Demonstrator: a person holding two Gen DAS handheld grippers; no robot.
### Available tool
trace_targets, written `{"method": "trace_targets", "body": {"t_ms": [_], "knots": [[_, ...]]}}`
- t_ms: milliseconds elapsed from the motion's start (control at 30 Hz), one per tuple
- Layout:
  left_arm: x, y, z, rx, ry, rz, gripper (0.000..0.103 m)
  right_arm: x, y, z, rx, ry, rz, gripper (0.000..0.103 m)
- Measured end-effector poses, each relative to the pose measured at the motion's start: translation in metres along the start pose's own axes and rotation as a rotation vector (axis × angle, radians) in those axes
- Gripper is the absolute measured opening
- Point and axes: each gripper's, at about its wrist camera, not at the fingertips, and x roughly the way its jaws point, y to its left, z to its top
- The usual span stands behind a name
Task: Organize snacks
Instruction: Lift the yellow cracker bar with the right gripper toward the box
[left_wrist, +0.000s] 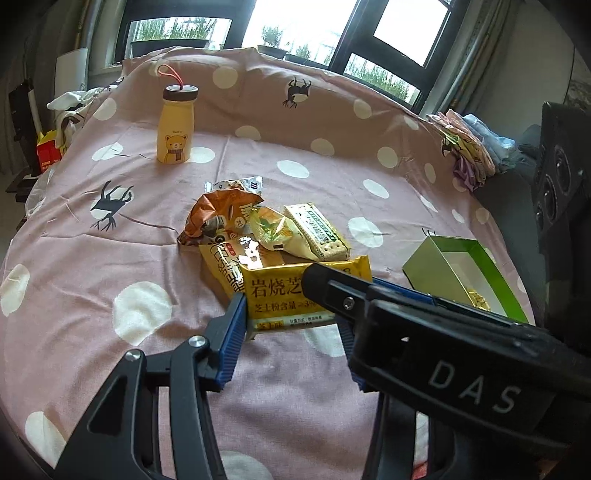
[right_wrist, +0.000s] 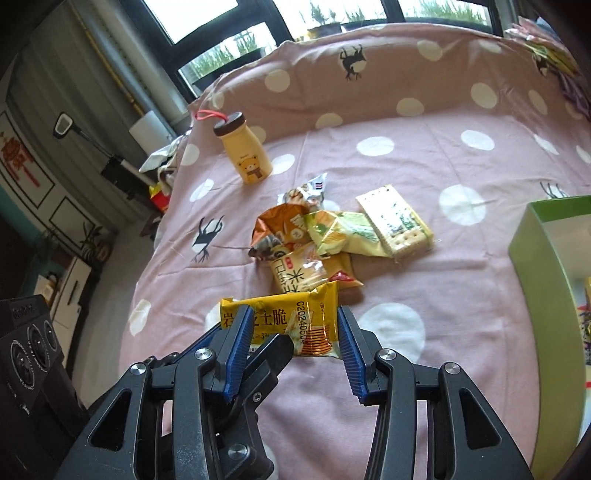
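A bed (left_wrist: 92, 258) under a pink dotted sheet (right_wrist: 424, 166) fills the room below dark-framed windows (left_wrist: 295, 26). A yellow bear bottle (left_wrist: 174, 127) stands upright near the pillow end; a green box (left_wrist: 436, 267) lies cut off at the edge. Above the sheet, near the snack pile (right_wrist: 332, 236), both tools grip one yellow cheese-crisp packet (right_wrist: 291, 314). The right tool (right_wrist: 295, 336) pinches it, pointing downward. The left tool (left_wrist: 291, 325) holds its other end, its far finger hidden behind the right tool.
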Motion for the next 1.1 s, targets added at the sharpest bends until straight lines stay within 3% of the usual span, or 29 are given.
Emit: {"method": "trace_targets", "body": {"t_ms": [467, 1100], "knots": [[-0.001, -0.012, -0.002, 0.014, -0.033, -0.007, 0.048, -0.013, -0.006, -0.003, -0.006, -0.031, -0.058, 0.050], [-0.008, -0.037, -0.005, 0.038, -0.088, -0.095, 0.050, -0.044, -0.009, -0.007, -0.067, -0.102, -0.140, 0.050]]}}
